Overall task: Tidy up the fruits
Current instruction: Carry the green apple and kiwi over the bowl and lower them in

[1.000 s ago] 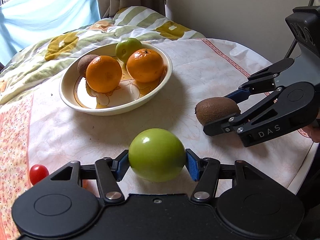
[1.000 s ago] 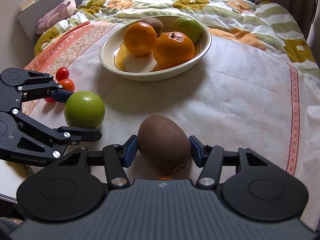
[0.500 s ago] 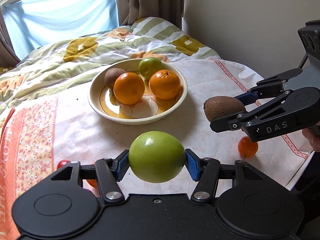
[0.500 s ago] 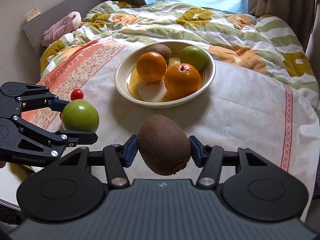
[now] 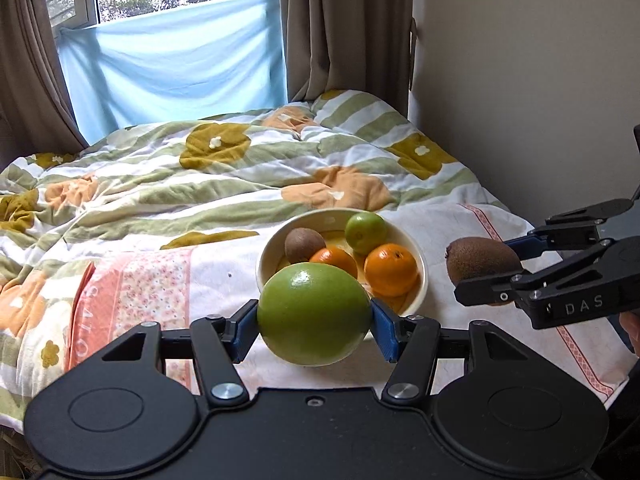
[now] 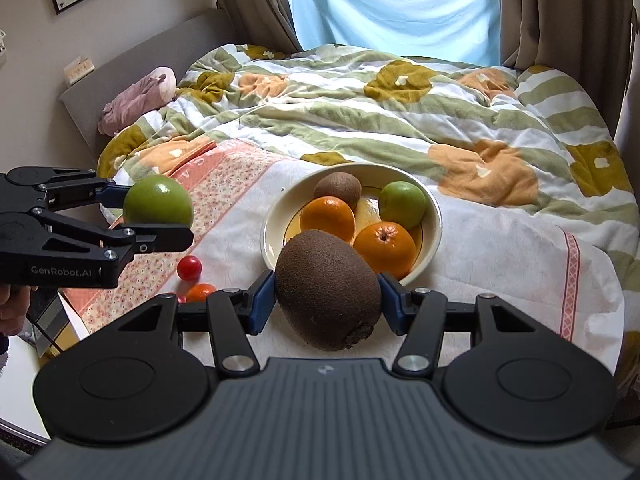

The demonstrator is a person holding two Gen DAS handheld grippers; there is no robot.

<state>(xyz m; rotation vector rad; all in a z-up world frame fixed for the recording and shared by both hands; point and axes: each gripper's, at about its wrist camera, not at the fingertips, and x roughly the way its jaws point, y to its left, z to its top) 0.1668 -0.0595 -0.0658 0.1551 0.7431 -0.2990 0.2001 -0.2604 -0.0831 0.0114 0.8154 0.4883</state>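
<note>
In the left wrist view, the left gripper (image 5: pixel 314 326) has its blue-padded fingers (image 5: pixel 244 330) pressed against both sides of a green apple (image 5: pixel 314 314), which hangs clear of the surface below. Just beyond the apple sits a cream bowl (image 5: pixel 416 252) on a white cloth (image 5: pixel 224 264) spread over the bed; it holds a kiwi in the bowl (image 5: pixel 304 244), a small green apple (image 5: pixel 365 232) and two oranges (image 5: pixel 390 269), one of them partly hidden behind the held apple. At the right edge, the right gripper (image 5: pixel 486 276) comes in from the side, its fingers gripping a brown kiwi (image 5: pixel 482 262) held in the air beside the bowl. A flowered quilt (image 5: pixel 240 168) covers the bed behind.

In the right wrist view, the right gripper (image 6: pixel 328 298) has its fingers (image 6: pixel 264 300) clamped on the brown kiwi (image 6: pixel 328 288), which is lifted in front of the bowl (image 6: pixel 434 216). The bowl's four fruits all show here (kiwi and small apple at the back, oranges nearer). To the left, the left gripper (image 6: pixel 160 214) carries the green apple (image 6: pixel 158 202) above the cloth's pink flowered border. Below it, a red cherry tomato (image 6: pixel 189 267) and a small orange fruit (image 6: pixel 200 291) lie on the cloth, near each other.
</note>
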